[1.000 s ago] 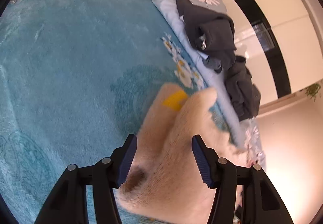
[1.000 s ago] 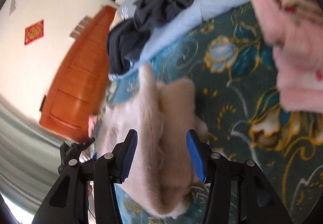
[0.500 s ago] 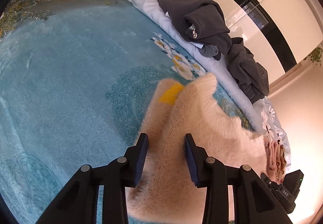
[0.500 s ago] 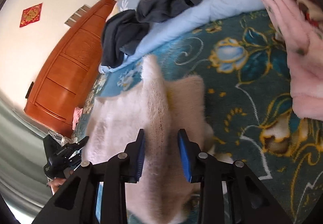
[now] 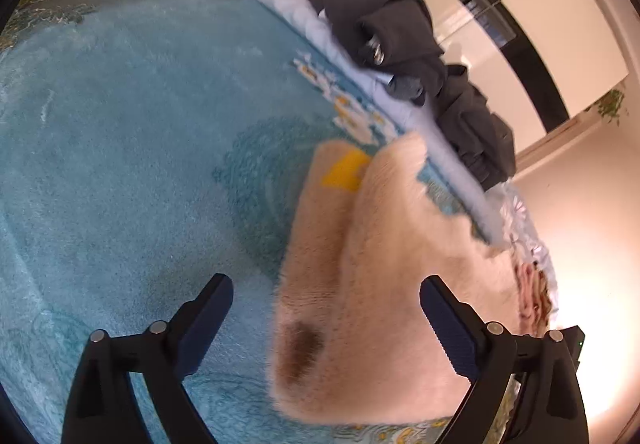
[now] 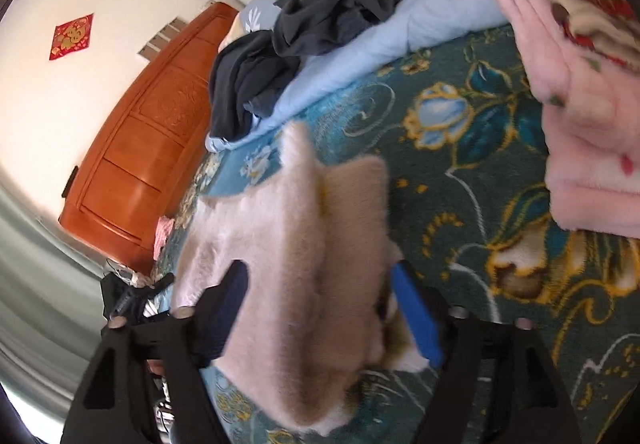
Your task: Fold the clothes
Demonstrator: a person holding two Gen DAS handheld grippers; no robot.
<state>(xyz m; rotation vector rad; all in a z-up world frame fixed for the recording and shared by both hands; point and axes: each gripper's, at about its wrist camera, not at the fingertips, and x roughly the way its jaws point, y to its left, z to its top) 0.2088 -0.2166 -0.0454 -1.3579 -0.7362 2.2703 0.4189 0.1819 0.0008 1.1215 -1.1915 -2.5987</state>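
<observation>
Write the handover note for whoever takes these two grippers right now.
Left gripper: jaws opening, pads clear of the fuzzy cream sweater.
Right gripper: jaws opening, sweater between them, not pinched.
Sweater lies on the teal floral bedspread, one side folded over.
Dark grey clothes lie heaped on the light blue quilt, unfolded.
Left: finish the sweater, then the heap.

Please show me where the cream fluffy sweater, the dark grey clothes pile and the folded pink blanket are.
cream fluffy sweater (image 5: 400, 284): left wrist view, on its folded body.
dark grey clothes pile (image 6: 340, 4): right wrist view, on the upper crumpled garment.
folded pink blanket (image 6: 580, 132): right wrist view, on its pink side.
</observation>
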